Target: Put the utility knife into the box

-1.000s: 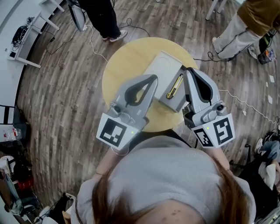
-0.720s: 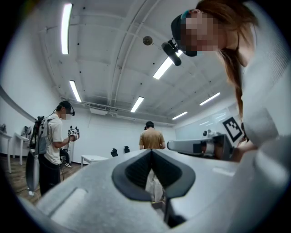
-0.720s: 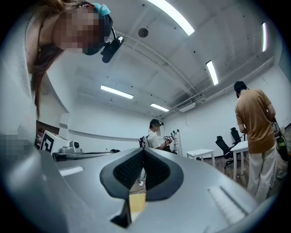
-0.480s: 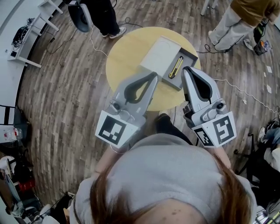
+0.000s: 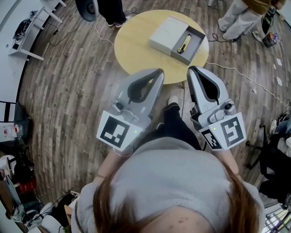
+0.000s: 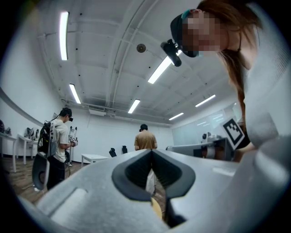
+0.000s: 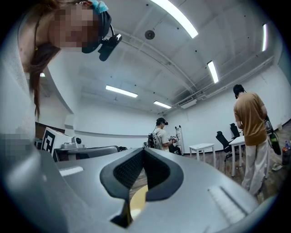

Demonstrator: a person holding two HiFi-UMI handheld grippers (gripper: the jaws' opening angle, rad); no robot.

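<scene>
In the head view the yellow utility knife [image 5: 184,44] lies inside the open compartment of the pale grey box [image 5: 166,34], which sits on the round yellow table [image 5: 136,48] at the top of the frame. My left gripper [image 5: 159,72] and right gripper [image 5: 190,69] hover side by side in front of the table's near edge, well short of the box. Both are shut with nothing between their jaws. The left gripper view shows the left gripper [image 6: 151,152] with its pads pressed together. In the right gripper view, the right gripper [image 7: 143,151] shows the same.
Wood floor surrounds the table, with a white cable [image 5: 236,70] trailing right of it. People stand beyond the table at top left [image 5: 111,11] and top right [image 5: 236,16]. A white desk [image 5: 32,27] stands far left. My own legs [image 5: 175,123] are below the grippers.
Both grippers have drawn back from over the box to in front of the table's near edge. The table and box now sit farther up the head view. The knife stays in the box.
</scene>
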